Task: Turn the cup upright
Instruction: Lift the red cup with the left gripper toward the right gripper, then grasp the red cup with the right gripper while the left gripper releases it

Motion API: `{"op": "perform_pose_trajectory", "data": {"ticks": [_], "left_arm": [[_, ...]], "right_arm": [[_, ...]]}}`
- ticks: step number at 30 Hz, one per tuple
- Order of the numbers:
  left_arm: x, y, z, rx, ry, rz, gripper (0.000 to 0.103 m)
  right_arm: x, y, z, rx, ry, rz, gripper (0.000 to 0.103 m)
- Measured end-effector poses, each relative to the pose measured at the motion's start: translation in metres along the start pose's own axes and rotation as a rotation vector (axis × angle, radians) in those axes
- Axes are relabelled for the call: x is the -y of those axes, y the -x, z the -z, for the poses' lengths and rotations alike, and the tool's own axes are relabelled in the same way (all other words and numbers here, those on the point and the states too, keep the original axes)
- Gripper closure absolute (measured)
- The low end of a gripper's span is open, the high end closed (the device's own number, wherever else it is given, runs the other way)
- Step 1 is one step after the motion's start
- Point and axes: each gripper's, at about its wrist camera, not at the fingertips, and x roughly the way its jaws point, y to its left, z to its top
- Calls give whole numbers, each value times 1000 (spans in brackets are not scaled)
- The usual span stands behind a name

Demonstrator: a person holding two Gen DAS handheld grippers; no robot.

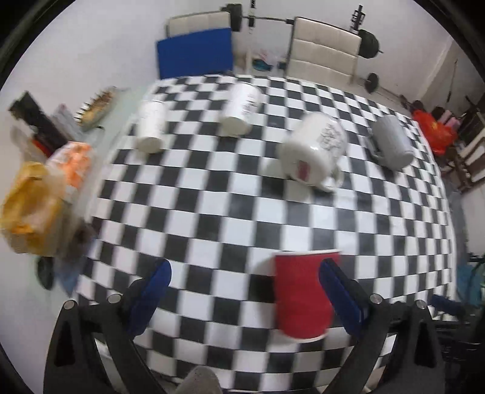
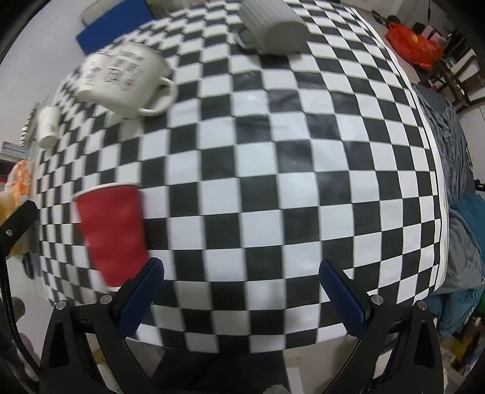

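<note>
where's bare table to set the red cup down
The checkered table is bare in front of the right claw, between the red cup and the right edge. The far side is crowded: white mug, grey mug.

The red cup [image 1: 301, 295] [image 2: 112, 232] is a plain tapered paper or plastic cup with a thin white rim. It appears upright on the checkered worktop [image 1: 212, 194] [image 2: 272, 181], wide mouth up, near the front edge. Both views blur it, so its inside cannot be seen.
</note>
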Motion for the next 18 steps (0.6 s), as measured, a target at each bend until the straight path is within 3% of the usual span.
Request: {"op": "perform_pose_trajectory", "data": {"ticks": [4,7,11,18], "left_arm": [[-35,-6,17,-26,-11,-87,4],[-46,-25,30,-65,22,-88,4],[-62,-45,46,-109,53,-117,4],[-72,-78,64,-171,50,-127,4]], "right_arm": [[-38,10,7,18,50,-23,0],[-69,5,11,1,107,-31,0],[-103,-16,10,-28,160,-40,0],[-124,-70,4,-120,219,-26,0]]}}
